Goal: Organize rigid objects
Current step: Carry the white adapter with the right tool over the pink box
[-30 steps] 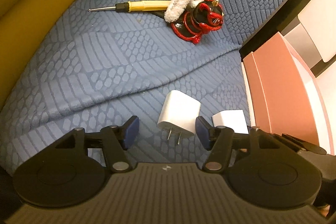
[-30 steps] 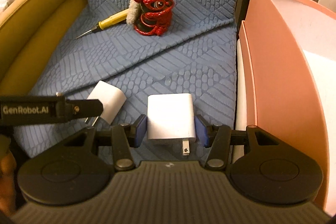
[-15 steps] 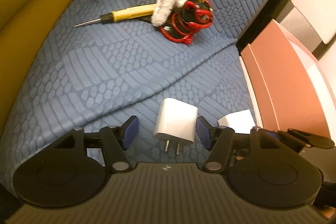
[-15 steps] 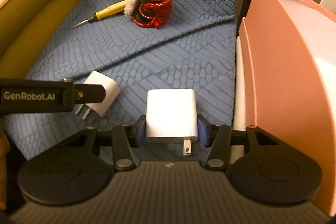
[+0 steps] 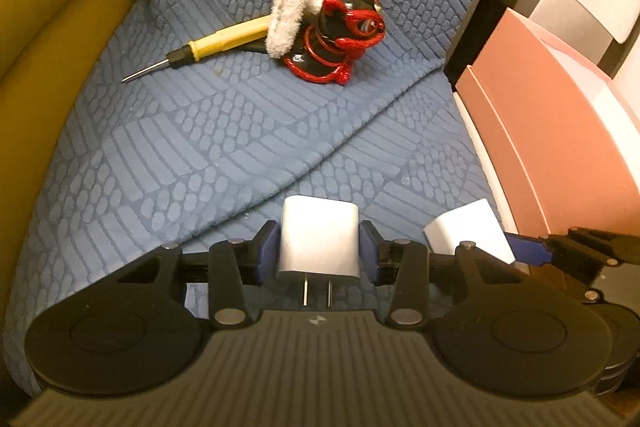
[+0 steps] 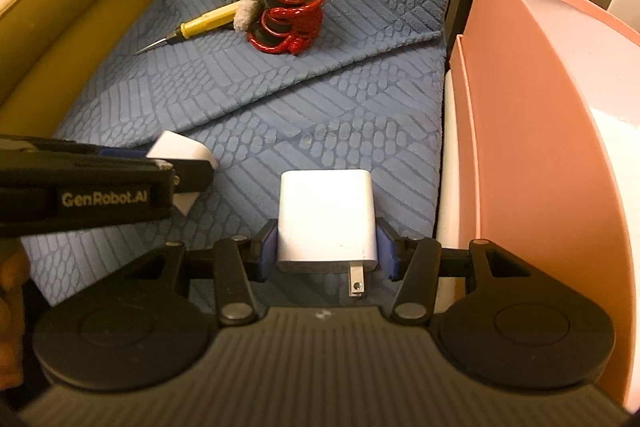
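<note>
My left gripper (image 5: 319,251) is shut on a white two-prong charger (image 5: 319,239), prongs pointing back at the camera. My right gripper (image 6: 327,247) is shut on a second white charger (image 6: 327,219) with one folding prong showing. In the left wrist view the right-hand charger (image 5: 468,231) shows to the right; in the right wrist view the left-hand charger (image 6: 180,151) shows to the left behind the left gripper's body (image 6: 100,195). Both are held just above the blue textured cushion (image 5: 180,155).
At the back of the cushion lie a red and black figurine (image 5: 340,39), a fuzzy white piece (image 5: 284,11) and a yellow-handled screwdriver (image 5: 212,45). A pink box (image 6: 540,131) stands at the right. A mustard padded armrest (image 5: 52,7) runs along the left.
My left gripper moved forward around the two-prong charger and shut on it. My right gripper kept its hold on its charger and lifted slightly.
</note>
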{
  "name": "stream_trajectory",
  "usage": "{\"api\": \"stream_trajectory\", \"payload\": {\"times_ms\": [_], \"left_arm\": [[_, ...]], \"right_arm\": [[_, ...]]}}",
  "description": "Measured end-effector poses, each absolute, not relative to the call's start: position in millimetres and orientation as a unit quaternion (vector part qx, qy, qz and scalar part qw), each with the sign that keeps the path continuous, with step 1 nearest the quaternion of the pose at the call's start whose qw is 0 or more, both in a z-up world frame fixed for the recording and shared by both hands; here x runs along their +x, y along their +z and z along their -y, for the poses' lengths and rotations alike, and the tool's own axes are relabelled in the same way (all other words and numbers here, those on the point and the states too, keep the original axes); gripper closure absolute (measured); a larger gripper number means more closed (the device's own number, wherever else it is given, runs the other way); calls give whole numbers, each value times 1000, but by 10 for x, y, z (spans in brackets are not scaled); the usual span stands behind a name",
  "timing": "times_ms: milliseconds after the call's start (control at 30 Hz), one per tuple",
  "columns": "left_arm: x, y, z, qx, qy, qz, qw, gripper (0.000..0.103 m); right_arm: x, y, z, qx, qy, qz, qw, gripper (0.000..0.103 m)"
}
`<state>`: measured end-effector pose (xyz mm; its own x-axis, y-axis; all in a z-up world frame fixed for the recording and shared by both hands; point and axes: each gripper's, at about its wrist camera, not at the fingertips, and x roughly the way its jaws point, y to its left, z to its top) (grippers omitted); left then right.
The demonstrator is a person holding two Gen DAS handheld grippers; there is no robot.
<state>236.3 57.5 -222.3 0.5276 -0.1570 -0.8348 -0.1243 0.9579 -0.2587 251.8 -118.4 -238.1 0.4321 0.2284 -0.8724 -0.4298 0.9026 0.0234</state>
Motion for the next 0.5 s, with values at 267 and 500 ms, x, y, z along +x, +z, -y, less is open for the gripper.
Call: {"api": "stream_trajectory", "payload": {"times_ms": [267, 500], "left_arm": [[2209, -1966, -701, -195, 0, -471, 860, 54], [2181, -1570, -637, -210, -11, -460, 863, 54]], "right_arm": [[2435, -2106, 1232, -88, 203, -484, 847, 50], [2396, -1594, 1389, -68, 214, -466, 856, 50]]}}
